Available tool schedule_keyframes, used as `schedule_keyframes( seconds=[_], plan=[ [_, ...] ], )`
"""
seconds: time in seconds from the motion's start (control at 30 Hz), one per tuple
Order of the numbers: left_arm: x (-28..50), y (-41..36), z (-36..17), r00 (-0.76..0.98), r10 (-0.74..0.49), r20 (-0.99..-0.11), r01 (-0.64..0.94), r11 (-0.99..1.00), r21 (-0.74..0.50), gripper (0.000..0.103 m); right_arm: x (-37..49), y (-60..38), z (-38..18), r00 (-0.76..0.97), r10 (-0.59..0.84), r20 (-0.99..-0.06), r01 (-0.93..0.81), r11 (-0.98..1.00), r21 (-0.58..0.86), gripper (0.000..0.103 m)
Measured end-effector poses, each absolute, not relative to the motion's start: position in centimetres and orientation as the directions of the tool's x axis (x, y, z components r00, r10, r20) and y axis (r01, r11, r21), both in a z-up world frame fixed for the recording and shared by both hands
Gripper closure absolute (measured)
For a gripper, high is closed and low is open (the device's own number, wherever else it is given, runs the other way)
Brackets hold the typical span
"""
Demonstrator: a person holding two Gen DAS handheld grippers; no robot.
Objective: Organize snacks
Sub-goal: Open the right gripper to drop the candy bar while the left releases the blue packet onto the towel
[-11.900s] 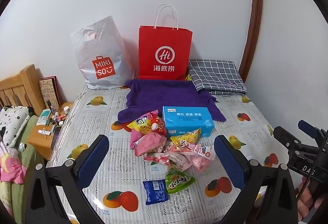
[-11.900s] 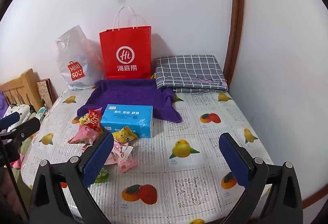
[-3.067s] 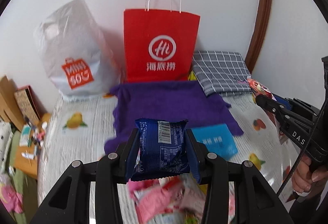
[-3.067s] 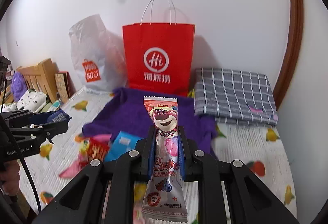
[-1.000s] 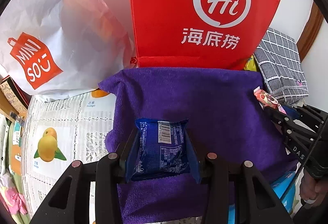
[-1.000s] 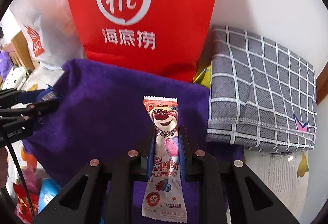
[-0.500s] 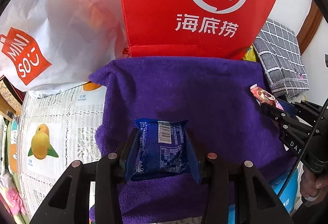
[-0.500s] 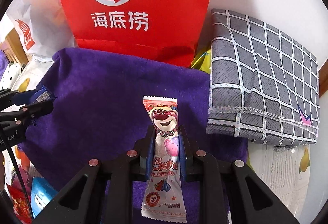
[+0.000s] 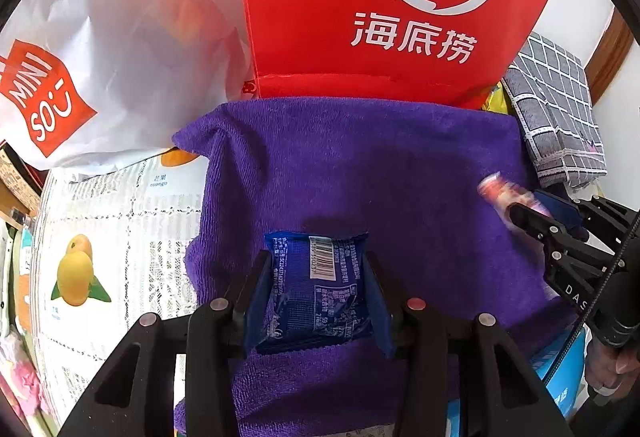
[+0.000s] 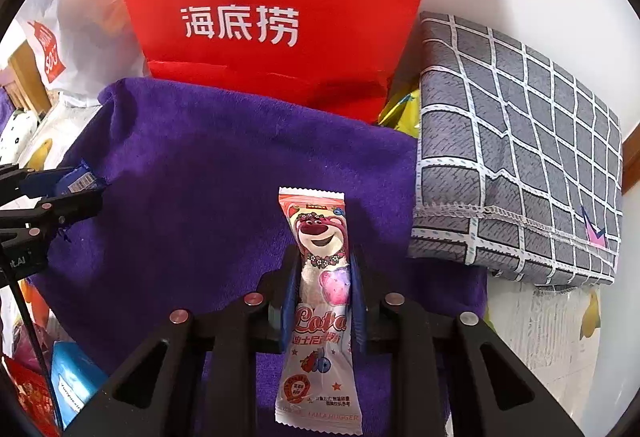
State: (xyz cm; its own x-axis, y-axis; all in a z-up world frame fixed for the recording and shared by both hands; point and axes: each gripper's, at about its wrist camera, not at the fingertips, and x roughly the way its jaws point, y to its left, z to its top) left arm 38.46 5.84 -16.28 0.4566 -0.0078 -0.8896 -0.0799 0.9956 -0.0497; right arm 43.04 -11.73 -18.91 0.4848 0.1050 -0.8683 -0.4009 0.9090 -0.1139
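Two grippers [image 9: 316, 289] [image 10: 320, 285], two snack packets [image 9: 320, 301] [image 10: 320, 309], two bags [image 9: 380, 9] [image 9: 80, 69], one purple towel [image 9: 360, 165], one folded checked cloth [image 10: 520, 157], one blue tissue box [image 10: 74, 381].

Both grippers: matte black angular frames, silver round screws, blue finger pads [image 9: 256, 301]. Right gripper [image 9: 520, 211]: white "DAS" lettering, black cable trailing back from it.

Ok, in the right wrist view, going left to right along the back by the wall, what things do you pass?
White plastic Miniso shopping bag → red paper carrier bag with the white Hi logo → yellow foil packet peeking out behind the bag's corner → folded grey checked cloth.
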Motion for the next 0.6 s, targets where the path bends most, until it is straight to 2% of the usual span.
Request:
schedule_keyframes(
  seconds=[0.07,0.37,0.47,0.5,0.57,0.6],
  plan=[
    [38.4,5.9,-16.3,0.453,-0.010,-0.891,-0.081,0.995,-0.052,0.060,43.3,-11.9,-18.9,0.487,0.109,-0.866,-0.403,0.908,-0.112,0.065],
    [38.4,6.1,-16.5,0.440,-0.013,-0.898,-0.080,0.995,-0.054,0.059,42.4,-11.6,-16.7,0.548,0.144,-0.824,-0.403,0.908,-0.109,0.046],
    [38.4,5.9,-16.6,0.437,-0.013,-0.899,-0.076,0.996,-0.051,0.056,41.9,-11.9,-15.7,0.571,0.162,-0.805,-0.404,0.909,-0.104,0.043],
    [38.4,5.8,-16.5,0.440,-0.015,-0.898,-0.073,0.996,-0.053,0.054,41.8,-12.0,-15.4,0.579,0.169,-0.798,-0.404,0.909,-0.101,0.042],
    [38.5,5.8,-16.3,0.451,-0.018,-0.893,-0.072,0.996,-0.057,0.037,41.6,-12.0,-14.9,0.591,0.182,-0.786,-0.404,0.910,-0.092,0.040],
    [38.5,5.7,-16.1,0.459,-0.014,-0.888,-0.074,0.996,-0.054,0.035,41.4,-11.9,-14.6,0.597,0.190,-0.779,-0.403,0.911,-0.086,0.040]
  ],
)
